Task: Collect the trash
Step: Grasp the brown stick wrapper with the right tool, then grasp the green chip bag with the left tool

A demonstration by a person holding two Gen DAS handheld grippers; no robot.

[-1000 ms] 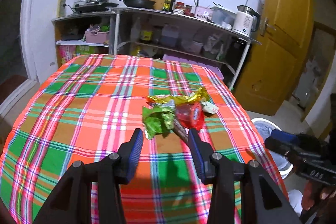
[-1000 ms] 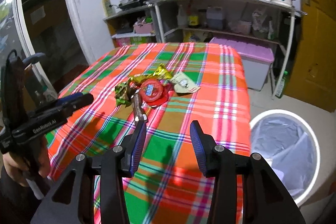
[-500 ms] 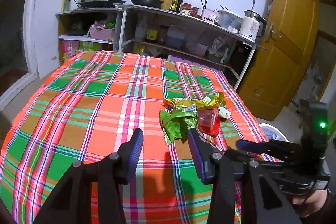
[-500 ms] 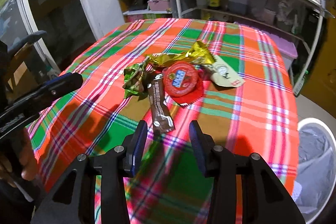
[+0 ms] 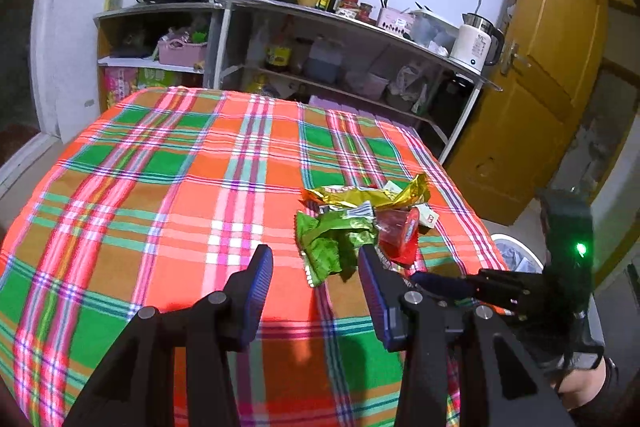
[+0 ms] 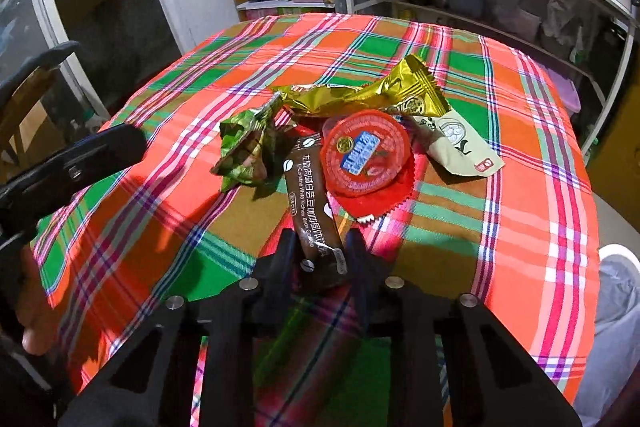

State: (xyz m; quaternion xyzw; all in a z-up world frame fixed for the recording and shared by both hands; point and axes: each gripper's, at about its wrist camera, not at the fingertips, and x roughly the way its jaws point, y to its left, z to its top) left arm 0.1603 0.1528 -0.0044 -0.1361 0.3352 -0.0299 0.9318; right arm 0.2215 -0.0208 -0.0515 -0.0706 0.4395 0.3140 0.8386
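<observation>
A pile of trash lies on the plaid tablecloth (image 6: 500, 131): a brown coffee sachet (image 6: 310, 203), a red jelly cup (image 6: 364, 151), a crumpled green wrapper (image 6: 246, 147), a gold wrapper (image 6: 360, 93) and a cream packet (image 6: 464, 147). My right gripper (image 6: 320, 251) is shut on the near end of the brown sachet. My left gripper (image 5: 314, 279) is open and empty, hovering just before the green wrapper (image 5: 332, 239). The right gripper's body shows in the left wrist view (image 5: 520, 291).
A white bin with a grey liner (image 6: 616, 291) stands on the floor right of the table, also in the left wrist view (image 5: 516, 255). Metal shelves (image 5: 328, 39) with cookware and a kettle stand behind. A yellow door (image 5: 540, 87) is at right.
My right gripper has moved forward to the pile and closed on the brown sachet. My left gripper stayed open while its view shifted, so the trash now sits right of centre.
</observation>
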